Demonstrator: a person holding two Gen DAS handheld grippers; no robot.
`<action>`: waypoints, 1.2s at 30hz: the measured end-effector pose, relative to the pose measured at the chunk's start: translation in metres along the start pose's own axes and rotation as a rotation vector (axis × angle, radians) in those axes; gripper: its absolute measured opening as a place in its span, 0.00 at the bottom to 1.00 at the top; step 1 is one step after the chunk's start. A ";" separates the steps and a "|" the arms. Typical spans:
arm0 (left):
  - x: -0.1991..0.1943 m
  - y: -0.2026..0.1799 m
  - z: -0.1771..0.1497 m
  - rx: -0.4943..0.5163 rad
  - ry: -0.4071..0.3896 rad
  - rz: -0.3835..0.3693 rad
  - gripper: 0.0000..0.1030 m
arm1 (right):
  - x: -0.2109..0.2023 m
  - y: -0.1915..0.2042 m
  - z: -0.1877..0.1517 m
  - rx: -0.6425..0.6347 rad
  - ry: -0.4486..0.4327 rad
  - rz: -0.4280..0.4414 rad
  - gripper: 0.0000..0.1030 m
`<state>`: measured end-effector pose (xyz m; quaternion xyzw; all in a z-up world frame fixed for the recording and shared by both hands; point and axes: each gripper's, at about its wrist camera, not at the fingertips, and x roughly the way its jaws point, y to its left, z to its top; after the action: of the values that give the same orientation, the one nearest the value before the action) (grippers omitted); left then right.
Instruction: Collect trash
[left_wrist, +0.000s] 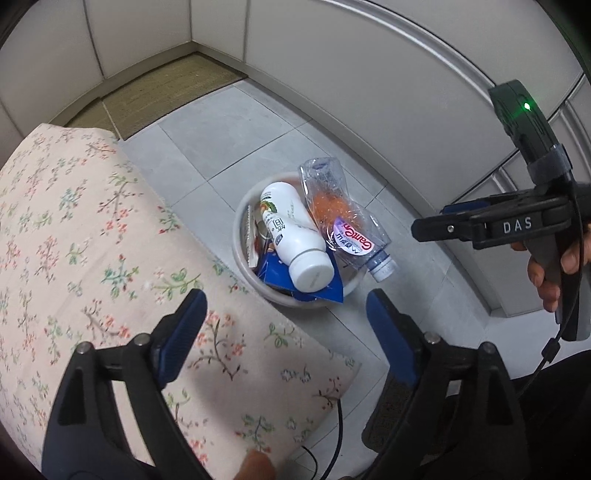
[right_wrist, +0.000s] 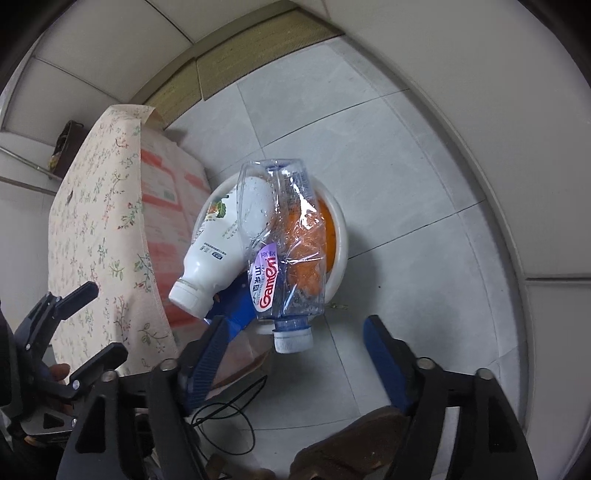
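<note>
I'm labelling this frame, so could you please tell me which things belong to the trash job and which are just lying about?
Job:
bin
white bottle
clear bottle
blue wrapper
left gripper, open
right gripper, open

Lying about:
floral cloth
mat
cable
shoe

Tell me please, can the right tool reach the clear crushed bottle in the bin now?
Probably yes. The right tool is open and empty, and the clear crushed bottle lies on top of the white bin, its cap pointing toward the tool, nothing between them.
</note>
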<state>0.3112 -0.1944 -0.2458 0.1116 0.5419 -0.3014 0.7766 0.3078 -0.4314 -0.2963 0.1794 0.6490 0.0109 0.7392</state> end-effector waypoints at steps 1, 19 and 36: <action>-0.010 0.000 -0.003 -0.007 -0.013 0.022 0.98 | -0.007 0.004 -0.003 -0.011 -0.013 -0.016 0.81; -0.195 -0.030 -0.119 -0.209 -0.296 0.327 1.00 | -0.147 0.120 -0.157 -0.093 -0.452 -0.192 0.87; -0.322 -0.091 -0.216 -0.268 -0.563 0.461 1.00 | -0.289 0.192 -0.347 -0.290 -0.920 -0.422 1.00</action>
<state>0.0162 -0.0467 -0.0227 0.0407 0.3027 -0.0645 0.9500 -0.0304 -0.2371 0.0014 -0.0729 0.2711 -0.1284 0.9511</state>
